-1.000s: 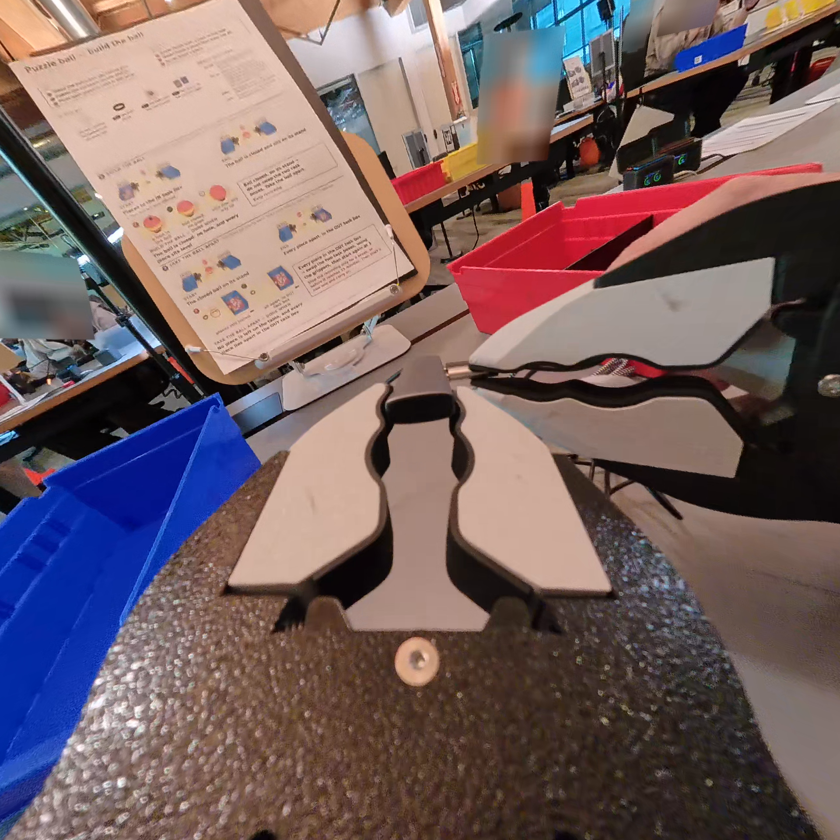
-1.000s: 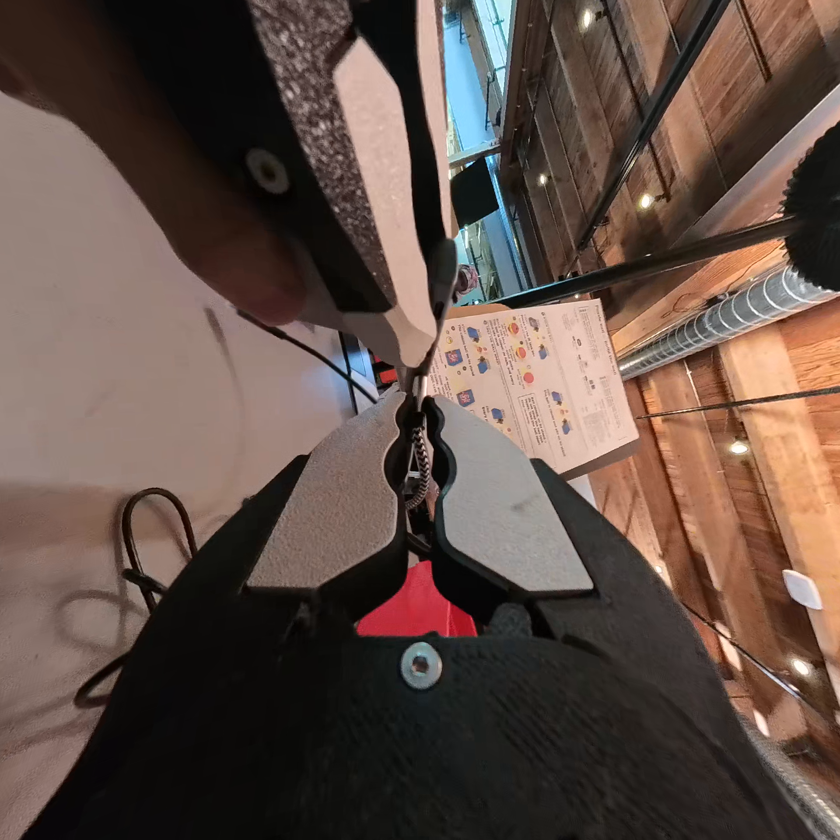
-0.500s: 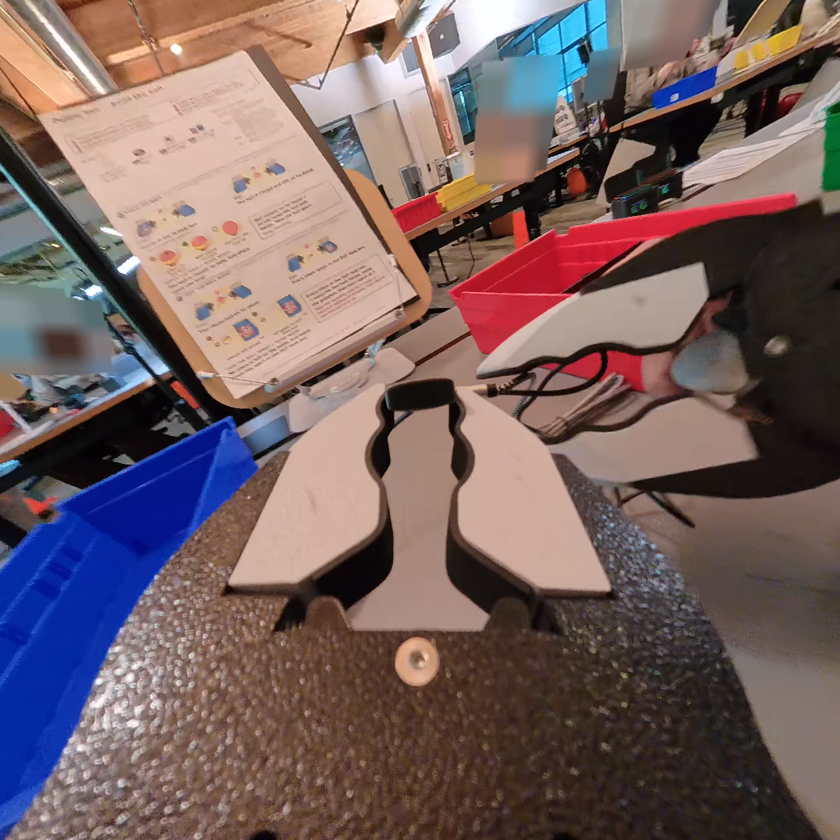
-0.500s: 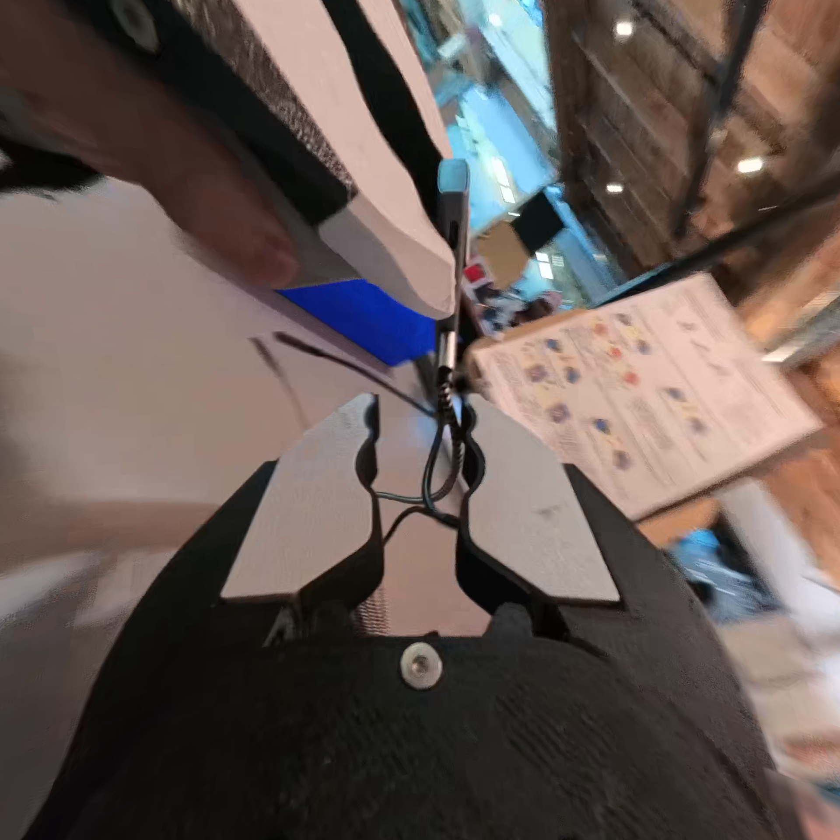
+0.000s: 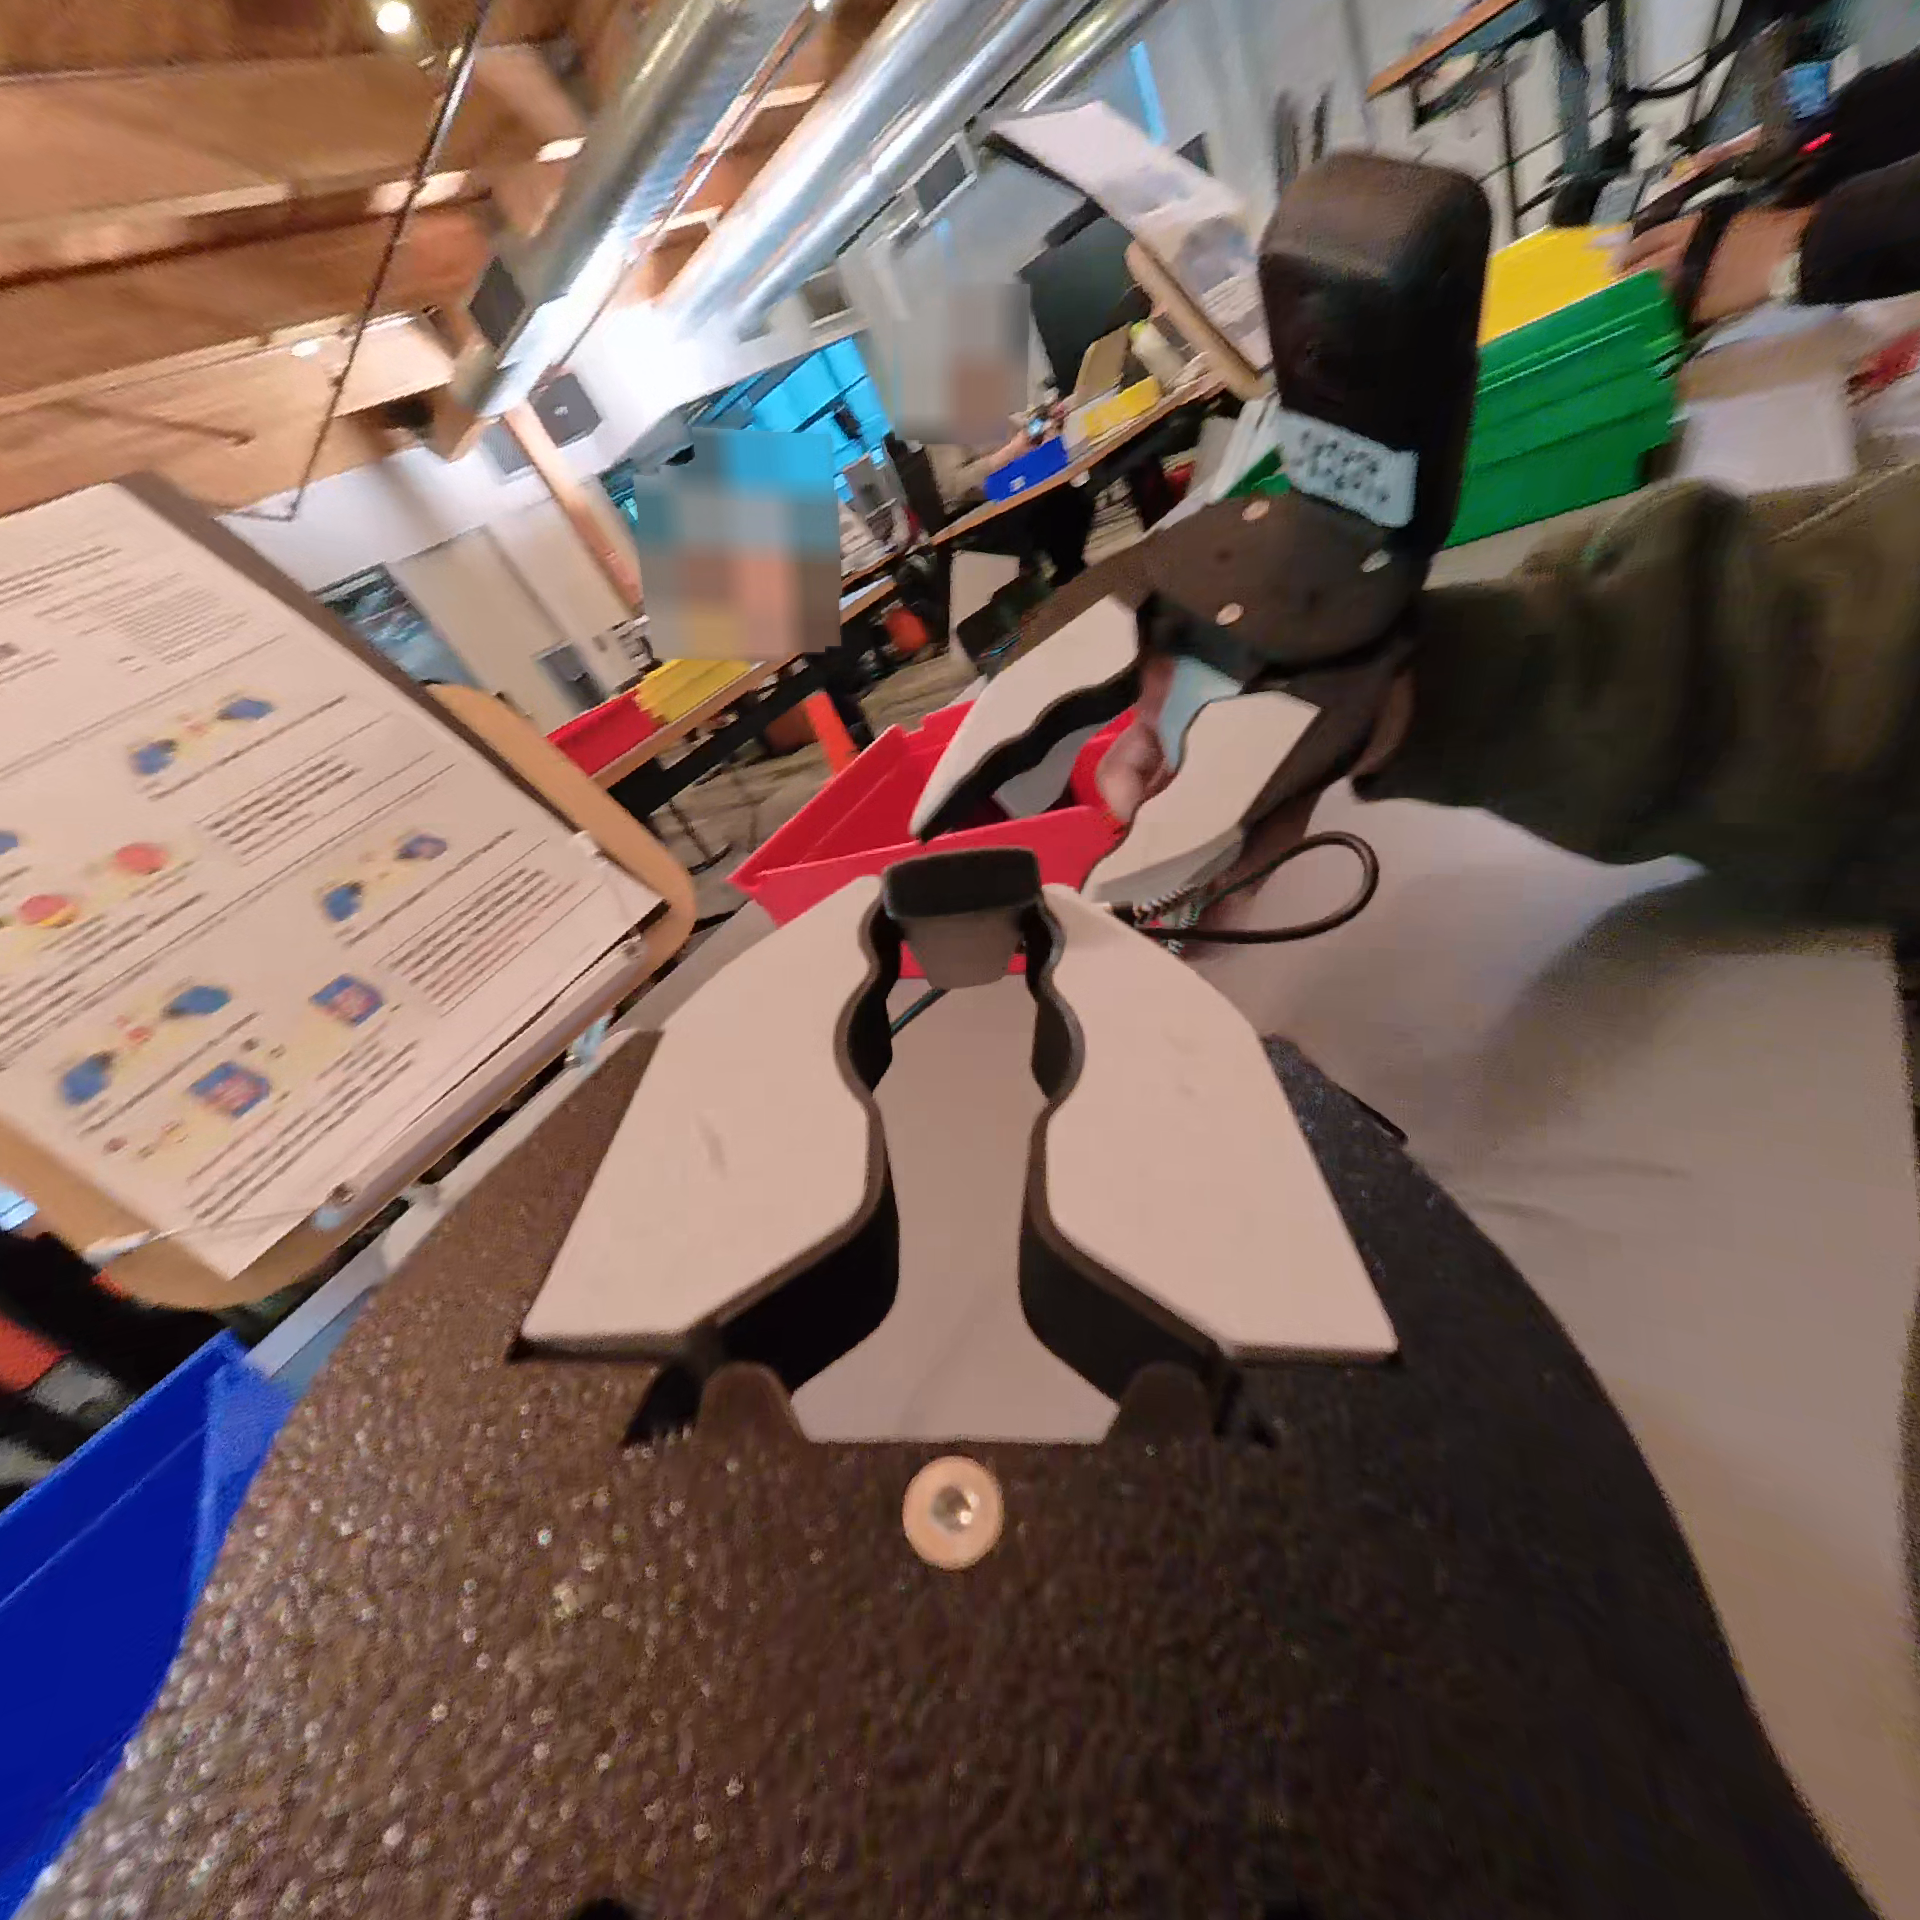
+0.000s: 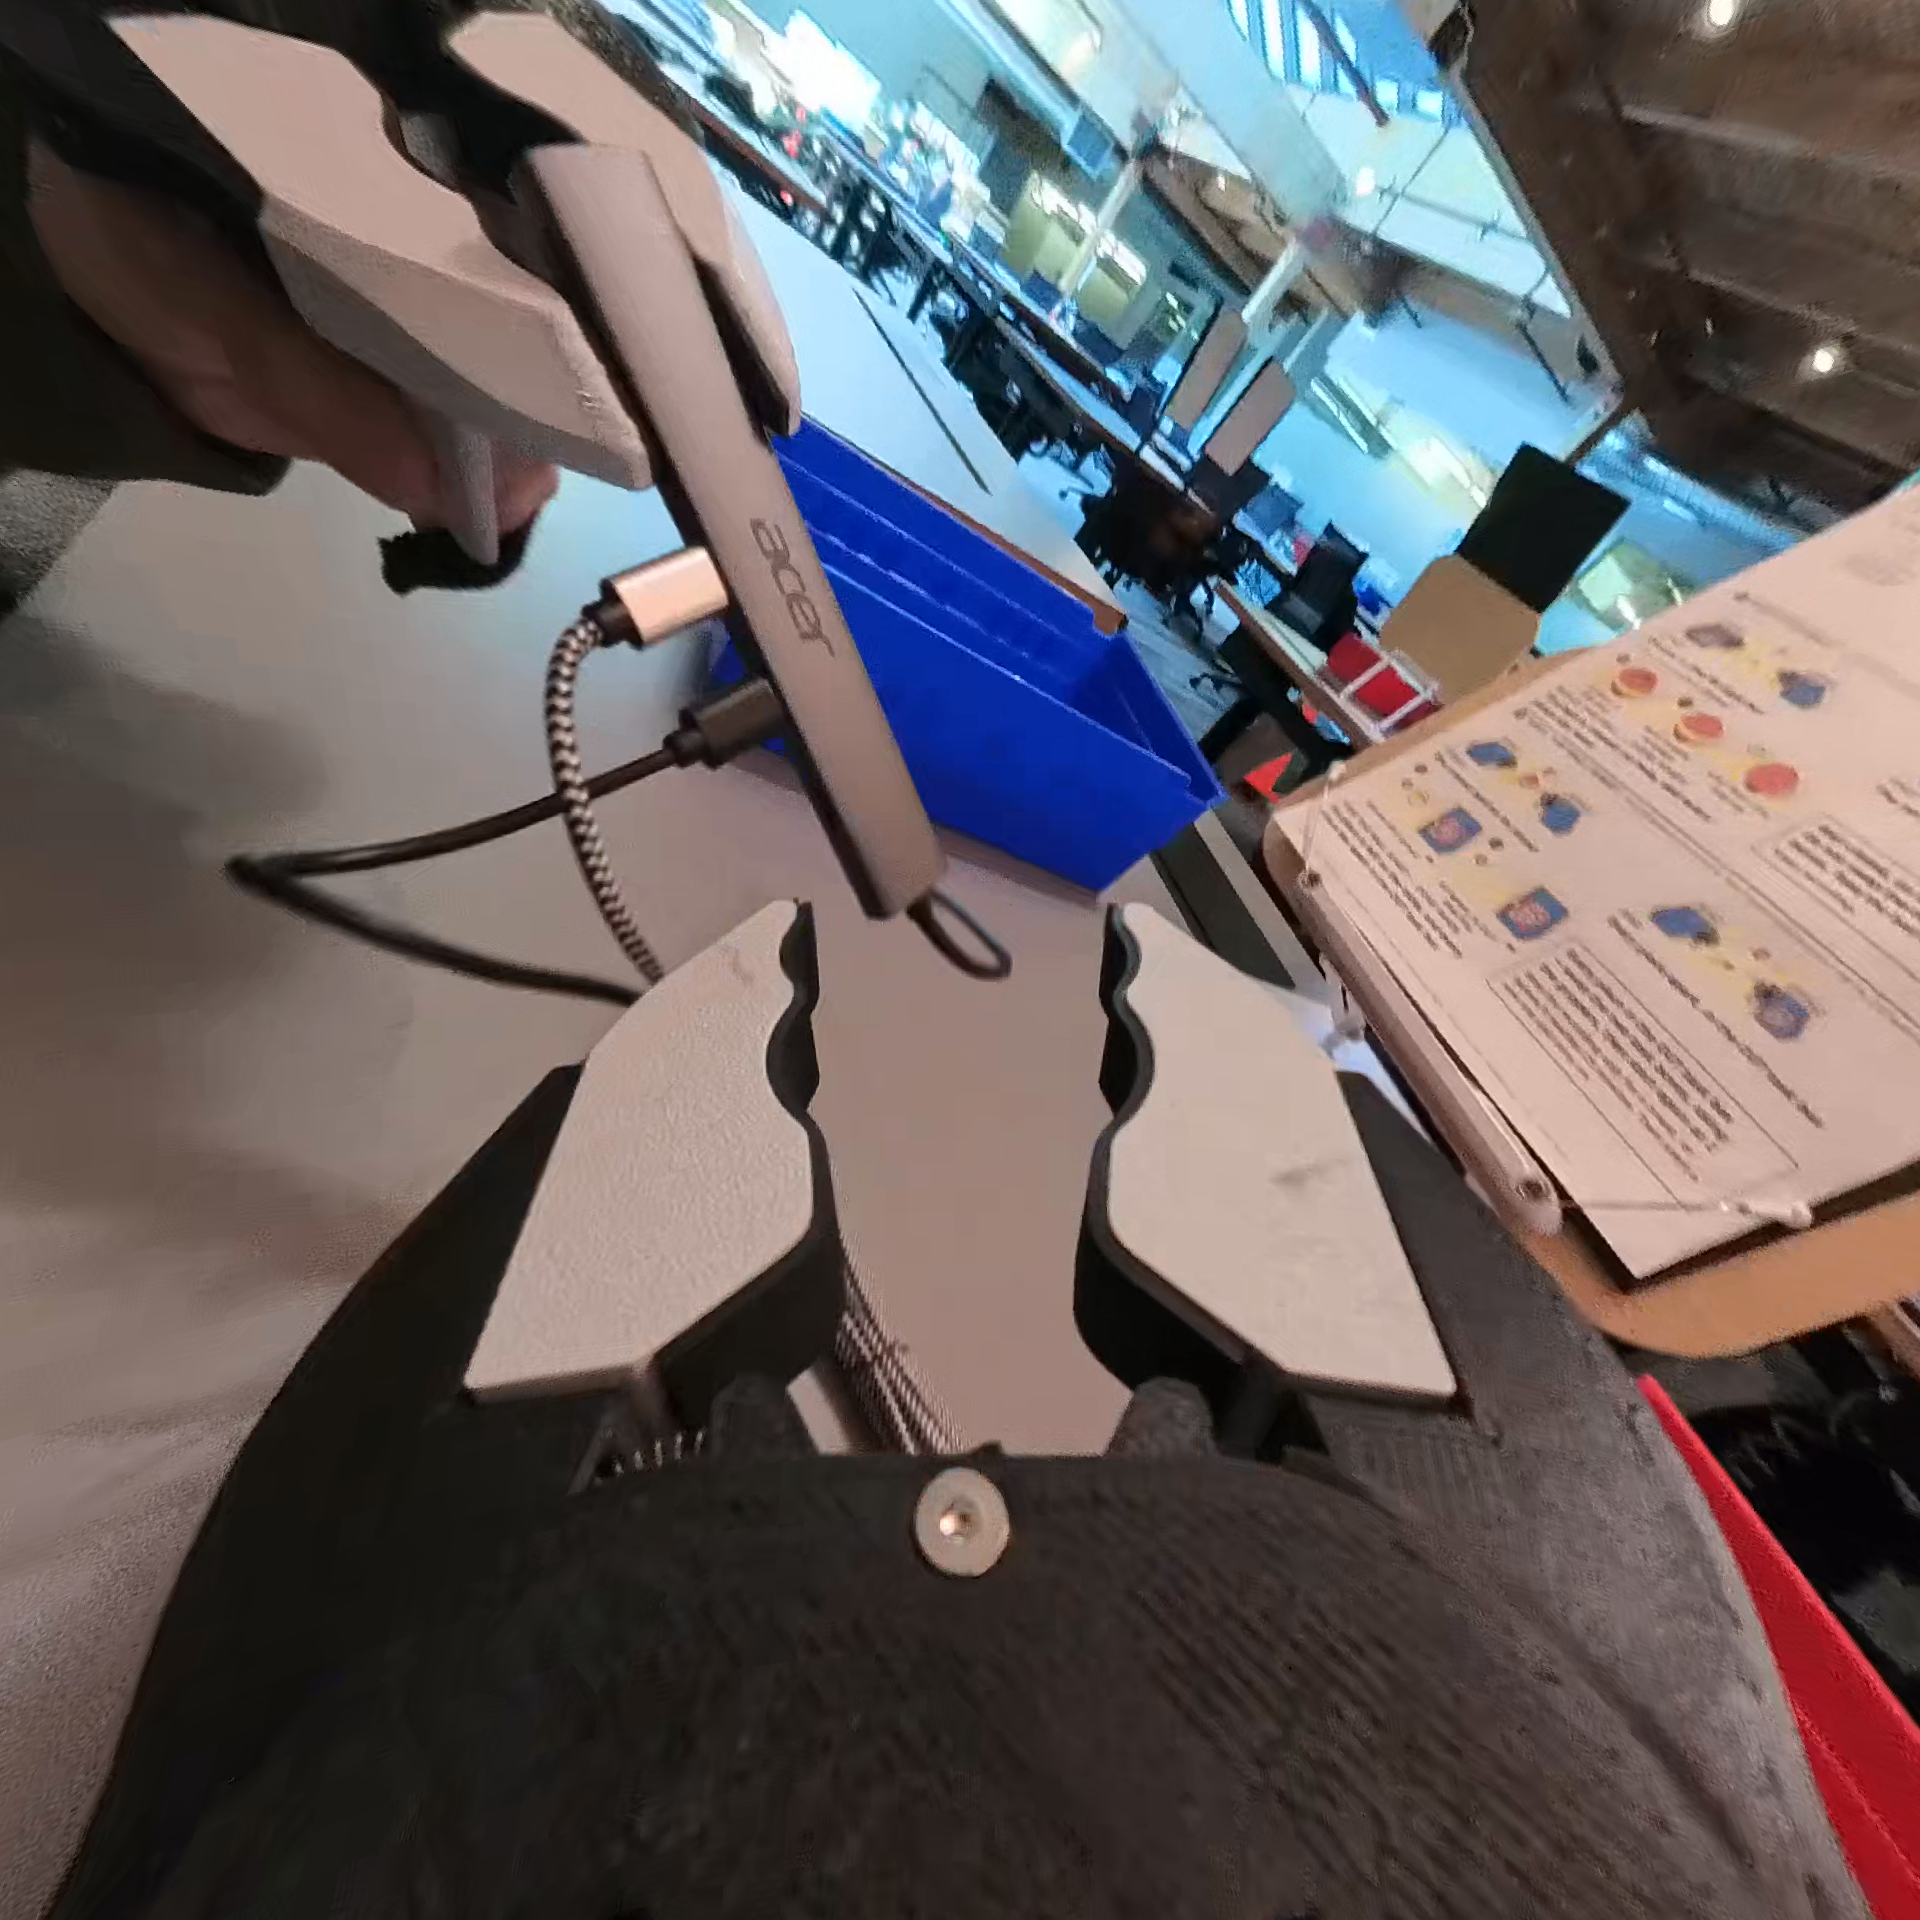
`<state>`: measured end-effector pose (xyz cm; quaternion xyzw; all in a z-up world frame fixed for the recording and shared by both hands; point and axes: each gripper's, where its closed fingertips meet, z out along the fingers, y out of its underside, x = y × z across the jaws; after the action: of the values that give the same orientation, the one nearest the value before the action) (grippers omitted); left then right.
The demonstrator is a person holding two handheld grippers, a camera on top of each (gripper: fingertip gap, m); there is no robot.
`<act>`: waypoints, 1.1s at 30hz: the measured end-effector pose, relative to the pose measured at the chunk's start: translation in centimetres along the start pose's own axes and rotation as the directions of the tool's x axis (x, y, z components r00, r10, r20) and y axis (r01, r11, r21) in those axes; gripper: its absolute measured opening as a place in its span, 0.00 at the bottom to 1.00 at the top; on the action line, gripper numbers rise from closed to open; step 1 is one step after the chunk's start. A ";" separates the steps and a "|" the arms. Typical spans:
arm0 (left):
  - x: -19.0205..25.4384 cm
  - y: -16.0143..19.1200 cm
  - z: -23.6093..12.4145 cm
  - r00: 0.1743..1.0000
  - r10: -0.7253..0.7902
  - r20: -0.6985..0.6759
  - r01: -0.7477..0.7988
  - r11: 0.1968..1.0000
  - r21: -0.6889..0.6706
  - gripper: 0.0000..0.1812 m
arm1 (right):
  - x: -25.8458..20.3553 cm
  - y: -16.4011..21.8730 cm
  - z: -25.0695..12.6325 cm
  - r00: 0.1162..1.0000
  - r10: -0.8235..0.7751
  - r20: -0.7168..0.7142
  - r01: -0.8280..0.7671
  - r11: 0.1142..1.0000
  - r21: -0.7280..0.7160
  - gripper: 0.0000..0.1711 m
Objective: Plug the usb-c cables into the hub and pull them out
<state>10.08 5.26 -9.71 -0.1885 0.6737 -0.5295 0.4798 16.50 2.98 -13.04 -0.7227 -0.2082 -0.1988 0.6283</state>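
My left gripper (image 5: 961,914) is shut on the grey hub (image 5: 961,888), whose dark end sticks out past the fingertips. In the right wrist view the left gripper (image 6: 707,436) holds the hub (image 6: 800,665) tilted above the table. A braided cable with a silver plug (image 6: 665,597) and a black cable (image 6: 727,717) are both plugged into the hub's side. My right gripper (image 6: 956,920) is open and empty, a little below the hub's lower end. It also shows in the left wrist view (image 5: 1008,862), open, to the right of the hub.
A blue bin (image 6: 987,727) stands behind the hub and shows at the lower left of the left wrist view (image 5: 104,1558). A red bin (image 5: 831,842) stands ahead. A clipboard stand with an instruction sheet (image 6: 1610,935) is close on the right. The cables trail over the grey table (image 6: 208,1039).
My right gripper has let go of the braided cable's plug, opened wide and drawn back from the hub. The left gripper has tilted with the hub still held.
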 end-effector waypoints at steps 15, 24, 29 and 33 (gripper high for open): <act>1.1 2.1 -0.5 0.986 -0.110 -0.125 0.084 0.977 -0.196 0.13 | -0.1 0.4 1.2 0.815 -0.578 -0.040 0.541 0.784 -0.303 0.11; 1.5 4.4 -0.1 0.989 -0.126 -0.081 0.086 0.920 -0.382 0.18 | 1.0 1.0 0.4 0.690 -0.724 -0.002 0.650 0.621 -0.438 0.11; 1.5 4.3 0.0 0.987 -0.153 -0.059 0.118 0.913 -0.391 0.22 | 1.0 1.3 0.5 0.673 -0.740 0.017 0.663 0.592 -0.458 0.11; 1.9 4.8 0.1 0.983 -0.175 -0.059 0.134 0.895 -0.425 0.24 | 1.2 1.5 0.5 0.636 -0.771 0.026 0.681 0.545 -0.489 0.10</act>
<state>10.49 5.52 -14.80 -0.3144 0.7768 -0.4171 0.3518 18.30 3.39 -13.66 -0.6726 -0.3751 -0.5533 0.3173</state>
